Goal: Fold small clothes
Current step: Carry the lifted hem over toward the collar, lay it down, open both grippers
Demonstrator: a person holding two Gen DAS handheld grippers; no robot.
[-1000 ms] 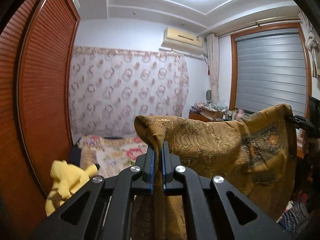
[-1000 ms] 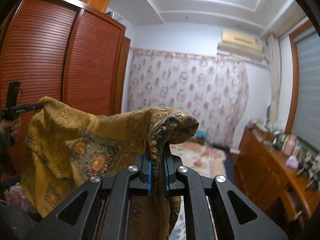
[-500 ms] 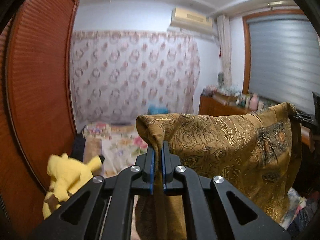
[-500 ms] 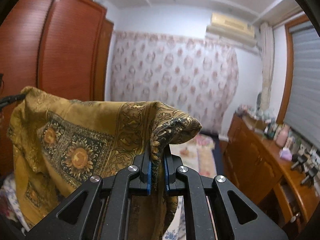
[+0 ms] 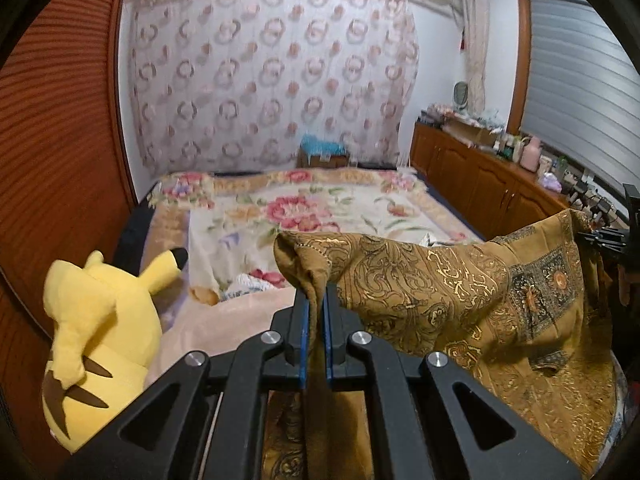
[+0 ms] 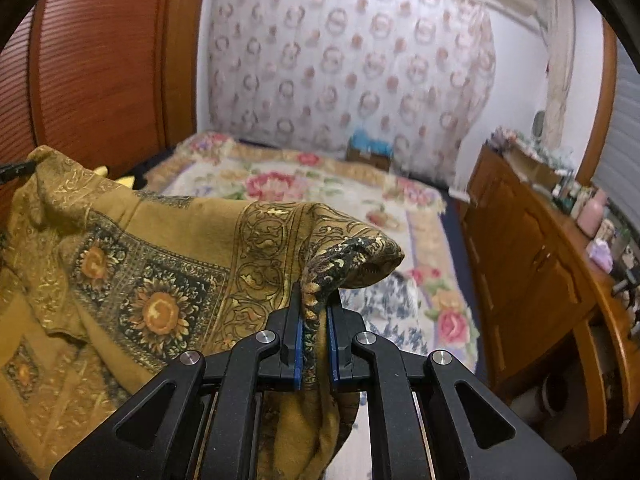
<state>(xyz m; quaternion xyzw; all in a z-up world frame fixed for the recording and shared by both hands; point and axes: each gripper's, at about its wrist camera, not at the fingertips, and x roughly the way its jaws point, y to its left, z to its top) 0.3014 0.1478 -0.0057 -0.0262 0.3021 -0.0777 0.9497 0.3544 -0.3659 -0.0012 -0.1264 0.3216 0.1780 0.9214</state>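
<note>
Both grippers have tipped downward, bringing the floral bedspread (image 5: 320,208) into view ahead. Left gripper (image 5: 315,312) and right gripper (image 6: 314,312) each pinch a corner of the gold paisley cloth (image 5: 460,292), jaws nearly closed. Lower evenly, keeping the span between the fingertips taut.

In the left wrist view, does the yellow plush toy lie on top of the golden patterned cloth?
No, the yellow plush toy sits at the left by the wooden wardrobe, apart from the golden patterned cloth.
</note>
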